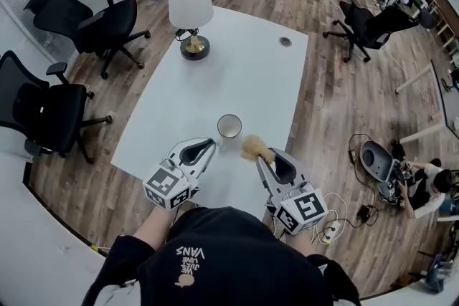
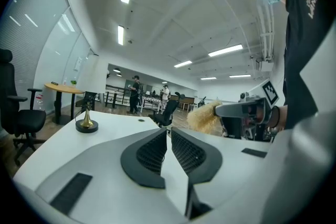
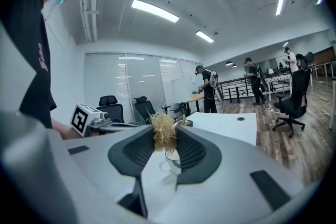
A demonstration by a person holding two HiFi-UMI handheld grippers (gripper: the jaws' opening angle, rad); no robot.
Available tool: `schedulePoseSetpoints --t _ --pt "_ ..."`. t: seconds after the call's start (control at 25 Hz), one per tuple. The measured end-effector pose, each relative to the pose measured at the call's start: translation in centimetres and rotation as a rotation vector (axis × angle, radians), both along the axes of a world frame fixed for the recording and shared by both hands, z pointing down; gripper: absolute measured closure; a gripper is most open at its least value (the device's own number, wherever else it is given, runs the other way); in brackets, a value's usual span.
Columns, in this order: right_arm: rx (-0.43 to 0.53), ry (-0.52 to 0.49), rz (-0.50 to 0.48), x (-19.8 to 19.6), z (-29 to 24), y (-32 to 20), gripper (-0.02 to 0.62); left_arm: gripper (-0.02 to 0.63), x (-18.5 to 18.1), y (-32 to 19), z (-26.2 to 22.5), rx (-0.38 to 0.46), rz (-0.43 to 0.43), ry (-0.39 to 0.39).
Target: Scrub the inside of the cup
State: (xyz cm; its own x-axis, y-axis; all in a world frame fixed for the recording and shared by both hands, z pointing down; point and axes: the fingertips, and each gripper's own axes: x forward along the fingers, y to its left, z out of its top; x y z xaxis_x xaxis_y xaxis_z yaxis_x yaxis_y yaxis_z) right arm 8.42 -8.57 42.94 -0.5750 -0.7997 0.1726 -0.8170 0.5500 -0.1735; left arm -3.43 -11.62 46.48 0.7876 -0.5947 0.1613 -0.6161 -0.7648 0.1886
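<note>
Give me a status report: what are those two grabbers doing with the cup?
Left gripper shut, empty. Right gripper shut on scrubber. Cup upright on table, scrubber not yet inside. Nothing in the way.

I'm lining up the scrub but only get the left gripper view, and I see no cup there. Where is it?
Observer: In the head view the cup stands upright on the white table, just ahead of the left tongs.
Operator: Is the scrubber inside it?
Observer: No. The scrubber is outside the rim, beside the cup on its right.
Operator: Is it gripped?
Observer: Yes. The right gripper view shows the right tongs shut on its fibres.
</note>
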Motion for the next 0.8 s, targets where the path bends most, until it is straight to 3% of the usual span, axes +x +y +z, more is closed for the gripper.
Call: schedulePoseSetpoints --t 0.16,0.2,0.28,0.52,0.8 --pt "-0.010 0.000 0.008 0.0 0.5 0.1 0.474 0.590 0.5 -1.3 3.8 -0.044 0.000 -0.060" --pt "-0.012 0.003 0.013 0.1 0.5 0.1 0.474 0.571 0.5 -1.6 4.9 -0.062 -0.010 -0.079" --pt "-0.016 0.008 0.022 0.2 0.5 0.1 0.474 0.448 0.7 -2.2 7.0 -0.098 -0.020 -0.132" --pt "-0.031 0.004 0.038 0.5 0.9 0.3 0.474 0.361 2.1 -3.1 10.7 -0.150 0.013 -0.224" --pt "-0.046 -0.001 0.059 0.7 1.0 0.6 0.474 0.339 3.3 -4.3 13.6 -0.210 0.030 -0.291"
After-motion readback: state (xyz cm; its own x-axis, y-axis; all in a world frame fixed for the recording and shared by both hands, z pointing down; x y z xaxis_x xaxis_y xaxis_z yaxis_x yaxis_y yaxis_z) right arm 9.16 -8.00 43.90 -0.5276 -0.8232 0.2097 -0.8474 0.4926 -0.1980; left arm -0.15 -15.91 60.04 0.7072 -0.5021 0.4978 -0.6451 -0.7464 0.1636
